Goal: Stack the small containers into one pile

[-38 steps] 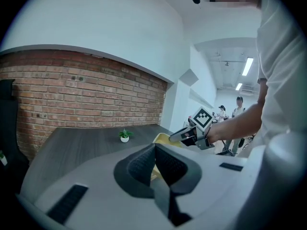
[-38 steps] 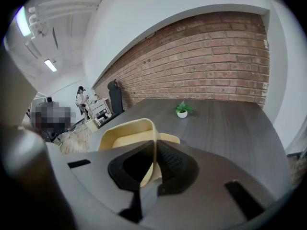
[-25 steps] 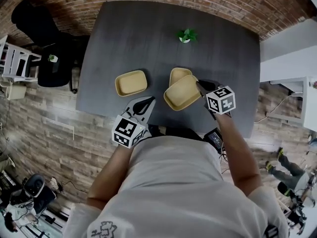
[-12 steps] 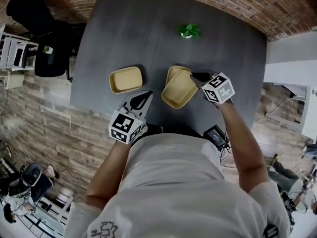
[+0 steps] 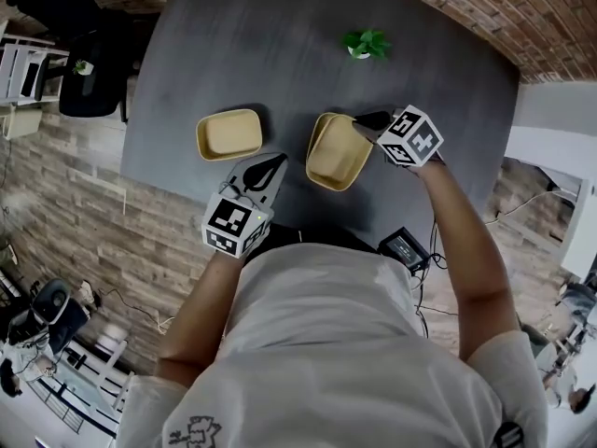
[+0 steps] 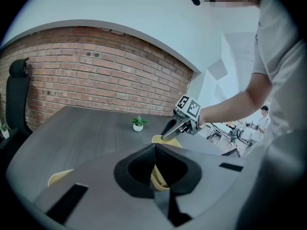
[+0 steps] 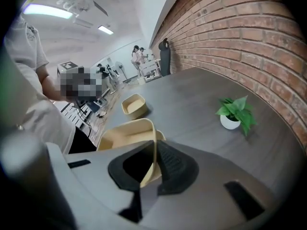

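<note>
Grey tabletop fills the upper half of the head view, and the table [image 5: 233, 45] carries three tan containers and little else. Two of them overlap just right of centre. The held container [image 5: 338, 155] lies tilted over the lower container [image 5: 318, 129], shifted toward the lower right so that only the lower one's upper-left rim shows. I cannot tell whether the two touch. The third container [image 5: 229, 133] sits flat and apart at centre left.

The right tongs [image 5: 362, 119] reach in from the right and are clamped on the held container's right-hand wall. In the right gripper view that thin wall runs straight up between the pads. The left tongs [image 5: 276, 163], at lower centre between the third container and the pair, are closed to a point and carry nothing. The tan seen through their gap in the left gripper view is a container lying beyond them. A small potted plant [image 5: 366, 43] stands at upper right, well clear.

The likeliest trouble comes from the grip, which pinches one thin wall, so the container hangs askew. Released while offset, a corner could catch on the lower rim and leave it cocked instead of nested, or let it slide off. Pressing down out of line could also push the lower container across the table, since nothing steadies it. The wall might also bend or slip from the pads. A crooked pair would make a poor base for the third container.
</note>
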Tool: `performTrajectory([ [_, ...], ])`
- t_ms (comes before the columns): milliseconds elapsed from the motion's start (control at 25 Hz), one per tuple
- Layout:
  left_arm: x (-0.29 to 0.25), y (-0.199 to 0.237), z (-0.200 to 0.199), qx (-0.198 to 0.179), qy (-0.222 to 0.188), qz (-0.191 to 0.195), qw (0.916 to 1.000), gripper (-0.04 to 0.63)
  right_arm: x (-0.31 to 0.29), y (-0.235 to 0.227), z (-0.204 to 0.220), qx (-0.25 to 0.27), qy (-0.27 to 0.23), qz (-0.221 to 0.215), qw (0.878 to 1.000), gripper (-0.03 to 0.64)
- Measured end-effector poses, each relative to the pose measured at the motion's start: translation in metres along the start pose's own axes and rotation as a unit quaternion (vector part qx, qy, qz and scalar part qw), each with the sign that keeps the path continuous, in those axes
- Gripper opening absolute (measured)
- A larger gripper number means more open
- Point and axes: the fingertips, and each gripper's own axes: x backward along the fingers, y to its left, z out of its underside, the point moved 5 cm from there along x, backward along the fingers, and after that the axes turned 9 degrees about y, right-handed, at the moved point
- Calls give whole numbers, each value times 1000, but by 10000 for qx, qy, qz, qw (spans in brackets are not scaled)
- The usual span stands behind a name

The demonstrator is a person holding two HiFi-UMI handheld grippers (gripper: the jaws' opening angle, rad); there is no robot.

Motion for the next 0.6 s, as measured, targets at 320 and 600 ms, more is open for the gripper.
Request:
performTrajectory([
  [320, -13, 8, 5, 185, 80, -95, 9998, 9, -22, -5, -13, 450, 321, -413, 9976, 23],
  [600, -20, 10, 10, 360, 139, -166, 9991, 10, -41, -7, -11, 593, 511, -652, 9948, 23],
])
